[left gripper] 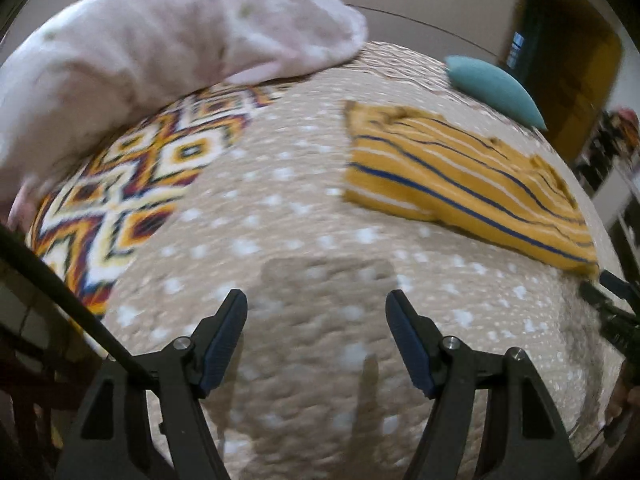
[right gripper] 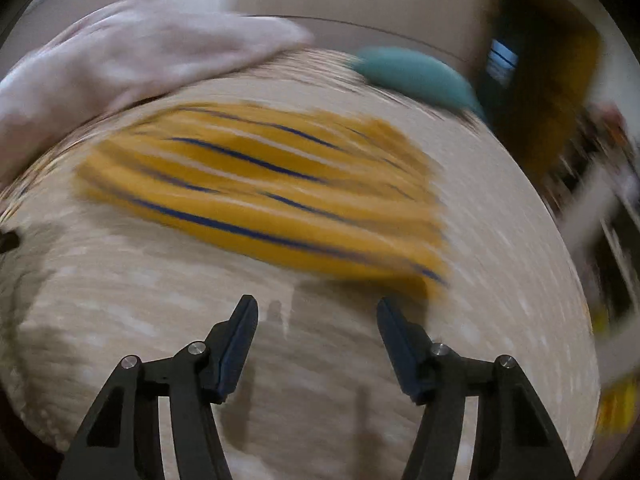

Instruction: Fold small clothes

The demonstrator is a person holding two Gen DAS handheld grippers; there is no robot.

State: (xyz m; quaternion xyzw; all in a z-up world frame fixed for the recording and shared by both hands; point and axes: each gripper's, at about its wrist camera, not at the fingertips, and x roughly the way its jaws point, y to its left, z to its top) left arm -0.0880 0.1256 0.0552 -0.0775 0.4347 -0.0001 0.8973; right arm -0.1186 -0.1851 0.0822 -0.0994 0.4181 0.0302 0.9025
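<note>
1. One striped yellow garment (left gripper: 468, 184) lies flat on the beige bedspread (left gripper: 304, 280), far right in the left view and centred in the blurred right view.
2. It looks light, soft and floppy; I would grip a near corner or hem.
3. Left gripper (left gripper: 316, 312) and right gripper (right gripper: 316, 316) both have spread jaws holding nothing.
4. Also one pink blanket (left gripper: 160, 36), one patterned cloth (left gripper: 132, 184) and one teal cushion (left gripper: 496, 88).

My left gripper (left gripper: 316, 308) hangs with jaws spread wide, empty. My right gripper (right gripper: 317, 314) likewise: jaws apart, gripping nothing.
</note>
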